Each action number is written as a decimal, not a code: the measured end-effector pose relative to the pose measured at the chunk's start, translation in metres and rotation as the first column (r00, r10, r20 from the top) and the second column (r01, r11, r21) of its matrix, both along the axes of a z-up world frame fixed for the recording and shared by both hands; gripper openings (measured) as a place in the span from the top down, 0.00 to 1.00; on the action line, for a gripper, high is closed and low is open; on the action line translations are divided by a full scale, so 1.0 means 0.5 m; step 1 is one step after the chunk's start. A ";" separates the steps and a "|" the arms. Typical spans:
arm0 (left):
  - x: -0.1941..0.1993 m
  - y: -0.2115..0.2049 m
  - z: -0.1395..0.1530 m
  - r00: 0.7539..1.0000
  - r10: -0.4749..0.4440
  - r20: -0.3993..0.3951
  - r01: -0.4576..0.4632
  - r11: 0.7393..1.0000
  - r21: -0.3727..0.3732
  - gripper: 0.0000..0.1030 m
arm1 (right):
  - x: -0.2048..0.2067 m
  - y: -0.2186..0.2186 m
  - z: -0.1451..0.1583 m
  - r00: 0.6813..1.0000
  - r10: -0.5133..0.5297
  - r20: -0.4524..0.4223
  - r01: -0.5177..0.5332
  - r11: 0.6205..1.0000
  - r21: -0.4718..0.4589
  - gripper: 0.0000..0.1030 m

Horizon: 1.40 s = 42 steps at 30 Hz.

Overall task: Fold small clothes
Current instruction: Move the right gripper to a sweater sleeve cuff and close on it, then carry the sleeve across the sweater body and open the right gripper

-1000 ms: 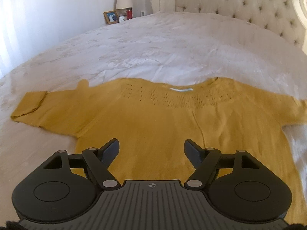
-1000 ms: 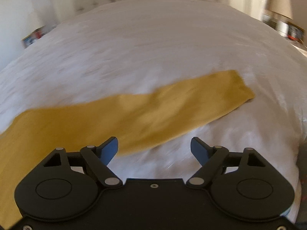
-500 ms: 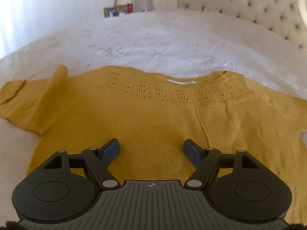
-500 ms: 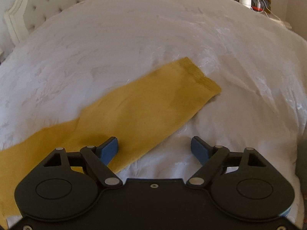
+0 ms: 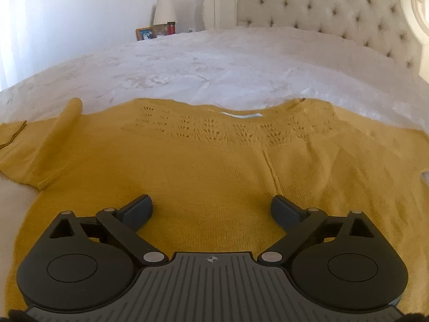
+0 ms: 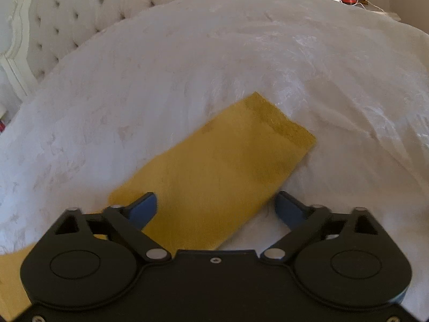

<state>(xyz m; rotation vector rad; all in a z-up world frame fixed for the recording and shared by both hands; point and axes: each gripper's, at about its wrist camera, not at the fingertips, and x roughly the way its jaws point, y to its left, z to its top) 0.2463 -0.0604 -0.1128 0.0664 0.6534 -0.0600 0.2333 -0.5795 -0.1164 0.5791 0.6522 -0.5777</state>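
A mustard-yellow knitted sweater (image 5: 214,166) is lying spread flat on a white bed (image 5: 214,61), its neckline facing the tufted headboard (image 5: 335,8) and its sleeves reaching out to either side.

The left tongs (image 5: 211,206) are hovering low over the lower middle of the sweater's body. Their jaws have just been opening and are standing wide apart, with only the flat knit beneath them and nothing being pinched.

The right tongs (image 6: 215,205) are hanging over one sleeve (image 6: 228,161), which is running slantwise across the bedcover with its cuff end pointing away up the bed. Their jaws have just been closing a little but are standing well apart; the left finger (image 6: 142,206) is sitting over the sleeve and the right finger (image 6: 289,209) is just beside the sleeve's edge, over the white cover. The pads are not pressing on the cloth.

A lamp (image 5: 165,12) and a picture frame (image 5: 146,33) are standing on a bedside stand beyond the bed's far corner.
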 end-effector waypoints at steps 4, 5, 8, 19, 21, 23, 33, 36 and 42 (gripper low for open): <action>0.000 -0.004 -0.003 1.000 0.000 -0.003 0.000 1.000 0.015 0.04 | -0.006 -0.013 0.009 0.999 0.018 0.046 -0.019 0.999 0.040 0.79; 0.000 -0.005 -0.003 1.000 0.000 -0.004 0.000 1.000 0.017 0.04 | -0.009 -0.013 0.016 0.999 0.013 0.051 -0.015 0.999 0.045 0.82; 0.002 -0.004 -0.003 1.000 -0.003 -0.009 0.003 1.000 0.020 0.01 | -0.014 0.007 0.049 0.997 0.034 0.069 -0.035 0.999 0.013 0.85; 0.005 0.036 0.033 0.997 -0.064 -0.041 0.062 0.996 -0.064 0.10 | 0.055 0.306 0.270 0.890 0.429 0.152 -0.412 0.902 -0.133 0.85; -0.006 0.053 0.051 0.997 -0.068 -0.024 0.066 0.995 -0.075 0.10 | 0.069 0.386 0.298 0.843 0.510 0.172 -0.489 0.859 -0.149 0.85; -0.019 0.076 0.072 0.998 -0.069 0.005 0.069 0.994 -0.089 0.10 | 0.085 0.481 0.316 0.780 0.596 0.192 -0.575 0.803 -0.156 0.87; -0.049 0.232 0.110 1.000 0.001 -0.012 -0.003 0.992 -0.124 0.10 | 0.120 0.900 0.206 0.486 0.862 0.145 -0.852 0.504 -0.141 0.89; -0.056 0.269 0.109 0.999 0.025 -0.031 -0.029 0.991 -0.130 0.10 | 0.109 0.942 0.162 0.472 0.873 0.124 -0.864 0.486 -0.133 0.87; -0.031 0.273 0.122 0.998 0.024 -0.054 -0.032 0.988 -0.153 0.10 | 0.054 0.884 0.112 0.571 0.818 0.073 -0.811 0.575 -0.109 0.53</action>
